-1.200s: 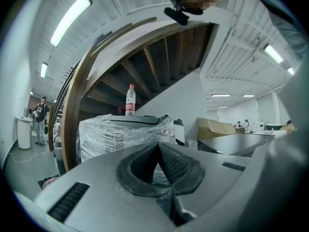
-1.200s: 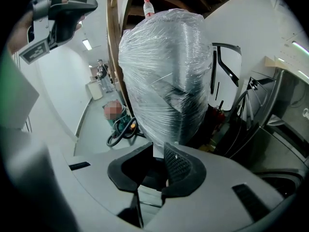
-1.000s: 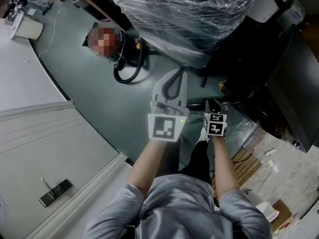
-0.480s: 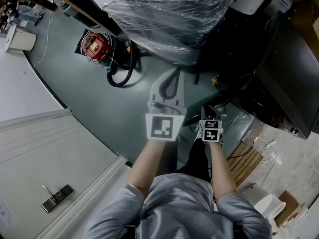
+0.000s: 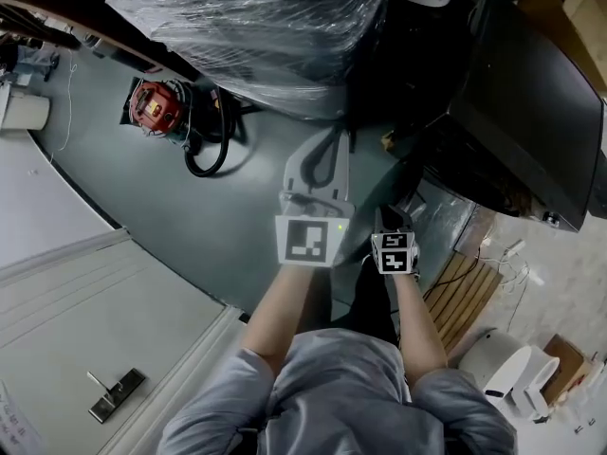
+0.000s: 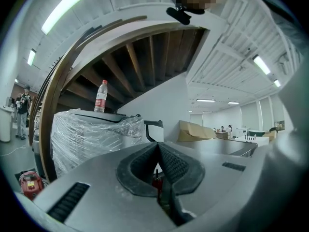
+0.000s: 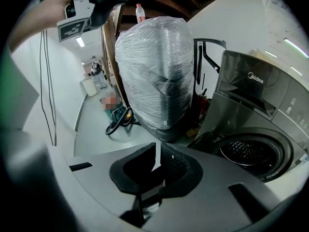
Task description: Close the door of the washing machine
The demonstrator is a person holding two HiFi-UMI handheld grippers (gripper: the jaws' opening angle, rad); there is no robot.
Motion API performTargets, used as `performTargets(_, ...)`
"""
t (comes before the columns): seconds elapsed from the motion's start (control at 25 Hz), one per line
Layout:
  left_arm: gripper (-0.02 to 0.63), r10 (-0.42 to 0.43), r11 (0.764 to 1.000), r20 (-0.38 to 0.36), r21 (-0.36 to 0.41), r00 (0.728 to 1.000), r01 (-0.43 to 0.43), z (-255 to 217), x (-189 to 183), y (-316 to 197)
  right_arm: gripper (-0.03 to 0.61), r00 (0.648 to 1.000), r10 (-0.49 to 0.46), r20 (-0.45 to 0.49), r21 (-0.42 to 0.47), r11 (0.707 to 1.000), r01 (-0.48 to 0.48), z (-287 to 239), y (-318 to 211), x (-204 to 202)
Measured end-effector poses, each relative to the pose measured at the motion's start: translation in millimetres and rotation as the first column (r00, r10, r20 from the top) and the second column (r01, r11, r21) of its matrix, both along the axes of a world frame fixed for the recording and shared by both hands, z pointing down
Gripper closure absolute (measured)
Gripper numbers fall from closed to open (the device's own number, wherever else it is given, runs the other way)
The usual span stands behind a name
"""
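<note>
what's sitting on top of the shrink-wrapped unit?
One clear plastic bottle with a red label stands upright on the shrink-wrapped unit. The left gripper view shows nothing else up there; the top's far side is hidden.

Grey front-loading washing machine (image 7: 256,105): cut off by the right edge of the right gripper view. The lower rim of its round drum opening (image 7: 251,151) is hidden behind the right gripper (image 7: 155,154). Door: cannot be made out in any view.

Tall appliance wrapped in clear plastic film (image 5: 256,27): top cut by the head view's upper edge.

Small red object (image 6: 156,181) low between the left gripper's (image 6: 158,151) closed jaws: too small to identify.

Clear bottle with red label (image 6: 100,96): print unreadable.
</note>
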State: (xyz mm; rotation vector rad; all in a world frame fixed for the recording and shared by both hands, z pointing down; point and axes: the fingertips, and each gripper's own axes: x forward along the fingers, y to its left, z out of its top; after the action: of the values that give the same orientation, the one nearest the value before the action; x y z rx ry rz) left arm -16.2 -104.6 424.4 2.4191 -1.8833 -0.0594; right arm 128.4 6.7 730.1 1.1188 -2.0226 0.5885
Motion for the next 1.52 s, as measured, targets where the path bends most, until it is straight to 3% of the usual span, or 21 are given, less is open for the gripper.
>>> performTargets(0.36,0.615,0.099,0.995,-0.025,0.001,0.995,-0.099,0,73,-7,0.568,0.997,-0.031,-0.067,-0.017,0.999,0.030,-2,24,40)
performTargets(0.76,0.615,0.180,0.984,-0.036,0.014,0.983,-0.180,-10,141,-8,0.575,0.977,0.006,-0.214,-0.057,0.998,-0.019,3,47,97)
performTargets(1.12,0.615,0.167,0.986,-0.029,0.018,0.986,-0.166,-12,154,-17,0.577,0.960,0.141,-0.241,-0.038,0.987,-0.154,1,39,161)
performTargets(1.52,0.615,0.108,0.994,-0.027,0.016,0.994,-0.107,-12,147,-36,0.578,0.918,0.323,-0.231,0.016,0.945,-0.328,0,2,231)
